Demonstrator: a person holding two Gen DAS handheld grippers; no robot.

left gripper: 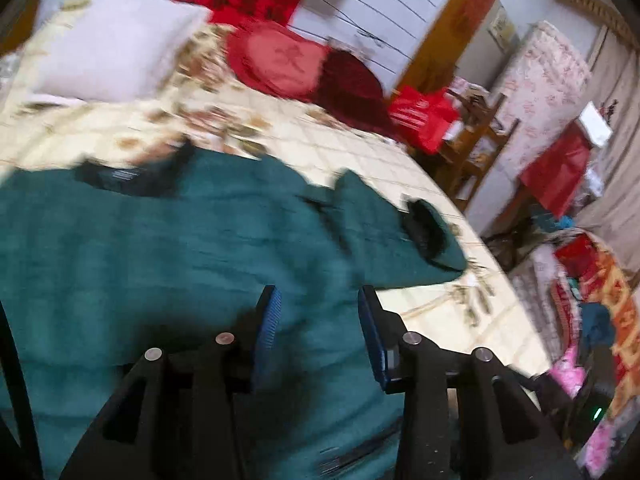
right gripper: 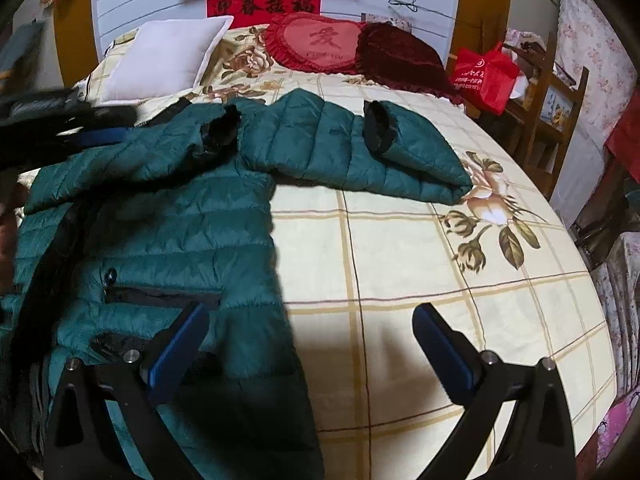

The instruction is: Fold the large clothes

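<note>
On the bed (right gripper: 400,280), over its left half as the right wrist camera sees it, lies a dark green quilted puffer jacket (right gripper: 168,220), spread flat with its body running toward the camera. One sleeve (right gripper: 360,152) stretches out to the right across the checked, flower-printed bedspread, its black-lined cuff (right gripper: 378,124) folded back on top of it. The other sleeve is doubled over the chest, its black cuff opening (right gripper: 220,128) near the collar. A zipped pocket (right gripper: 160,294) shows on the near front panel.

The right gripper (right gripper: 312,344) hangs low over the near edge of the jacket's hem, its blue-padded fingers (right gripper: 180,348) spread wide with nothing between them; one finger is over green fabric, the other over bare bedspread.

The left gripper (left gripper: 318,332) points down over the jacket's body, in a blurred picture. Its fingers (left gripper: 268,320) stand a little apart, and only the green fabric shows below the gap; no cloth is pinched between the pads. In the right wrist view it appears as a dark blurred shape at the far left, above the jacket's shoulder.

At the head of the bed rest a white pillow (right gripper: 168,56), a red heart-shaped cushion (right gripper: 320,44) and a dark red velvet cushion (right gripper: 400,56). A red banner (right gripper: 264,0) hangs on the wall behind. Beside the bed, a red bag (right gripper: 484,76) sits against a wooden rack (right gripper: 560,92).
</note>
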